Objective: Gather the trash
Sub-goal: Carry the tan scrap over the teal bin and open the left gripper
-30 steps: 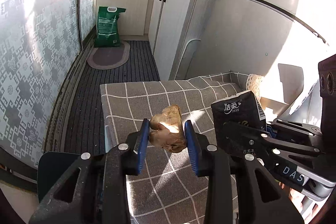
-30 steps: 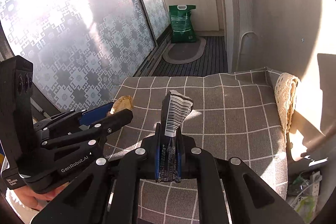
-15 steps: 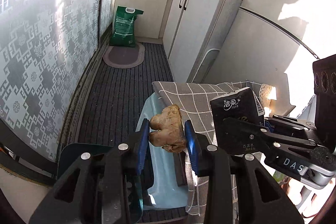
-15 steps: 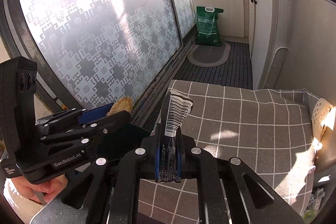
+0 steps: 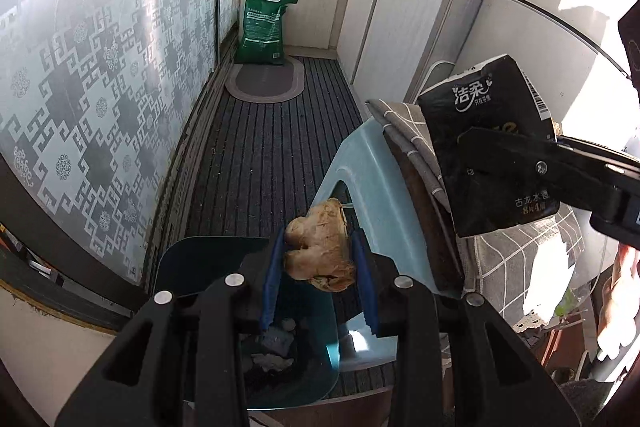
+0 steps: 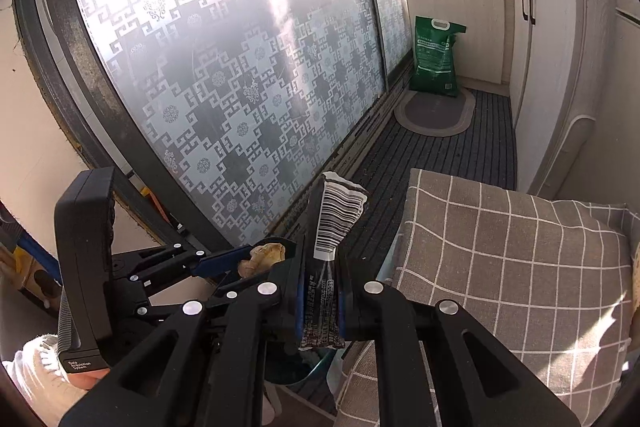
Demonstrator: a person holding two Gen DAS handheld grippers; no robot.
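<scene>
My left gripper (image 5: 318, 259) is shut on a brown crumpled paper wad (image 5: 320, 253) and holds it over the open blue-green trash bin (image 5: 316, 383), which has scraps inside. My right gripper (image 6: 320, 301) is shut on a black tissue packet (image 6: 328, 259), held upright beside the stool. The packet also shows in the left wrist view (image 5: 488, 151), to the right of the wad. The left gripper and wad show in the right wrist view (image 6: 262, 255), low on the left.
A light blue plastic stool (image 5: 360, 163) with a grey checked cushion (image 6: 512, 255) stands right of the bin. A patterned glass sliding door (image 5: 100, 87) runs along the left. A green bag (image 5: 262, 27) and oval mat (image 5: 264, 83) lie by white cabinets (image 5: 404, 23).
Both grippers have moved left off the cushion and down, each keeping its load. The wad now hangs over the bin, which has come into view below.
</scene>
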